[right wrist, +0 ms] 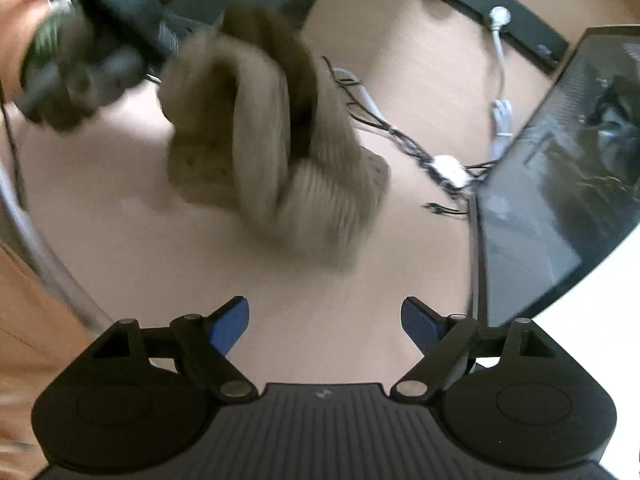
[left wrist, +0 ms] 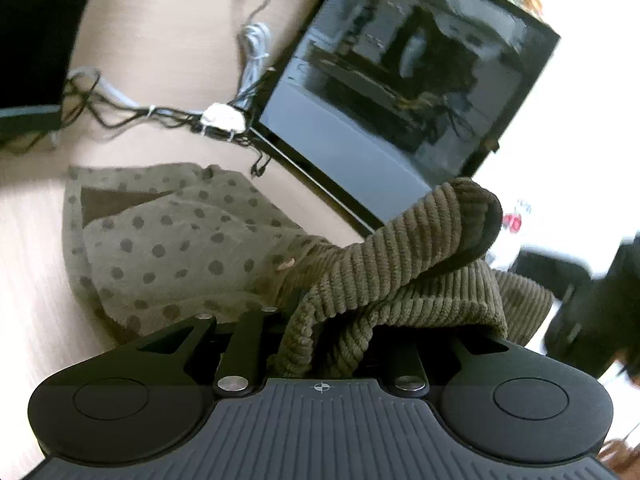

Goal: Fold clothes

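An olive-brown garment (left wrist: 384, 280) has a ribbed knit part and a polka-dot part (left wrist: 168, 240). My left gripper (left wrist: 320, 344) is shut on the ribbed cloth, which bunches over its jaws and hides the fingertips. In the right wrist view the same garment (right wrist: 272, 160) hangs blurred above the wooden table (right wrist: 160, 240), held at upper left by my left gripper (right wrist: 92, 68). My right gripper (right wrist: 324, 320) is open and empty, its blue pads (right wrist: 230, 324) wide apart, below the hanging garment.
A dark monitor screen (left wrist: 400, 92) lies beside the cloth and also shows at the right of the right wrist view (right wrist: 560, 192). A bundle of black and white cables (left wrist: 216, 120) crosses the table (left wrist: 40, 300). A black bar (right wrist: 480, 4) runs along the far edge.
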The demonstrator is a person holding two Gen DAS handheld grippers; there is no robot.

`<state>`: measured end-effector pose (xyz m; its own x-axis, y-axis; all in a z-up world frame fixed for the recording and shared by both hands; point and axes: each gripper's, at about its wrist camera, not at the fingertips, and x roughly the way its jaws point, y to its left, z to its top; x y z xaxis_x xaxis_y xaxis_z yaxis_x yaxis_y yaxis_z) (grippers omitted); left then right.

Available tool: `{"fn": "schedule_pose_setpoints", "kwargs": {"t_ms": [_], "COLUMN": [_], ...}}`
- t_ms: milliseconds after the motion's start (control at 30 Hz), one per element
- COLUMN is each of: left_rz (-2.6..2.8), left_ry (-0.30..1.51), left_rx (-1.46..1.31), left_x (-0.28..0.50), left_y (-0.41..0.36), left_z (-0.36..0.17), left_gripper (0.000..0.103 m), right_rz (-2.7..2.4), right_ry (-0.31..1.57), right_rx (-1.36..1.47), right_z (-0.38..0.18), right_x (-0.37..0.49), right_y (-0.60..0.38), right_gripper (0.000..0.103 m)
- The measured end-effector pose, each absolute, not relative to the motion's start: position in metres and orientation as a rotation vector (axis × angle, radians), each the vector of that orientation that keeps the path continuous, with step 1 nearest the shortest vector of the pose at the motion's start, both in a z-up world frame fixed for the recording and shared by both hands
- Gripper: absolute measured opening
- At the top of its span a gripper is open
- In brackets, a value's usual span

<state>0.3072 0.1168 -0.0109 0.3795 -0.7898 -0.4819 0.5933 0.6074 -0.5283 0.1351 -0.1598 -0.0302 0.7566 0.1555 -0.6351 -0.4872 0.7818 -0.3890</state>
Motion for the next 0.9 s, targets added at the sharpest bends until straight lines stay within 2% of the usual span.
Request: {"fn": "schedule_pose_setpoints", "kwargs": {"t_ms": [100, 133, 167, 200, 233, 333, 467, 567, 667, 733, 767, 833, 900], "left_rz": [-0.895, -0.895, -0.895, -0.893, -0.891, -0.925, -1.054, -1.113, -1.036, -0.916, -0.846, -0.697, -0.571], "left_ry": [0.799, 0.812, 0.821, 0.825, 0.828, 0.795, 0.786, 0.769, 0.756, 0.797, 0.823, 0.872, 0.899], "left_rx": [-0.278, -0.265, -0.252, -0.25, -0.25, -0.264, -0.288, -0.301, -0.288, -0.313, -0.323, -0.316, -0.321], "left_x": [0.307, 0.306, 0.303, 0.3, 0.298, 0.282, 0.249, 0.236, 0.251, 0.274, 0.286, 0.303, 0.312], "left_y": [0.117, 0.116, 0.115, 0.116, 0.117, 0.126, 0.14, 0.15, 0.155, 0.161, 0.164, 0.171, 0.182], "left_z": [-0.014, -0.015, -0.016, -0.017, -0.017, -0.004, 0.02, 0.033, 0.031, 0.018, 0.009, -0.006, -0.015], "left_gripper": [0.021, 0.021, 0.021, 0.021, 0.019, 0.018, 0.018, 0.018, 0.026, 0.037, 0.039, 0.048, 0.052], "right_rz": [0.331, 0.352, 0.373, 0.394, 0.415, 0.48, 0.574, 0.601, 0.556, 0.497, 0.465, 0.393, 0.35], "right_ry": [0.536, 0.53, 0.524, 0.517, 0.511, 0.51, 0.543, 0.546, 0.566, 0.637, 0.681, 0.752, 0.798], "right_rx": [-0.482, -0.438, -0.395, -0.352, -0.308, -0.211, -0.183, -0.136, -0.106, -0.114, -0.123, -0.146, -0.149], "right_z": [-0.033, -0.027, -0.022, -0.016, -0.01, 0.007, 0.04, 0.061, 0.049, 0.023, 0.008, -0.018, -0.035], "right_x": [0.147, 0.151, 0.154, 0.158, 0.161, 0.163, 0.139, 0.141, 0.189, 0.232, 0.253, 0.286, 0.305], "right_y": [-0.159, -0.16, -0.161, -0.161, -0.162, -0.163, -0.169, -0.175, -0.171, -0.162, -0.157, -0.148, -0.143], "right_gripper": [0.081, 0.072, 0.048, 0.034, 0.027, 0.021, 0.02, 0.021, 0.028, 0.051, 0.069, 0.079, 0.084]}}
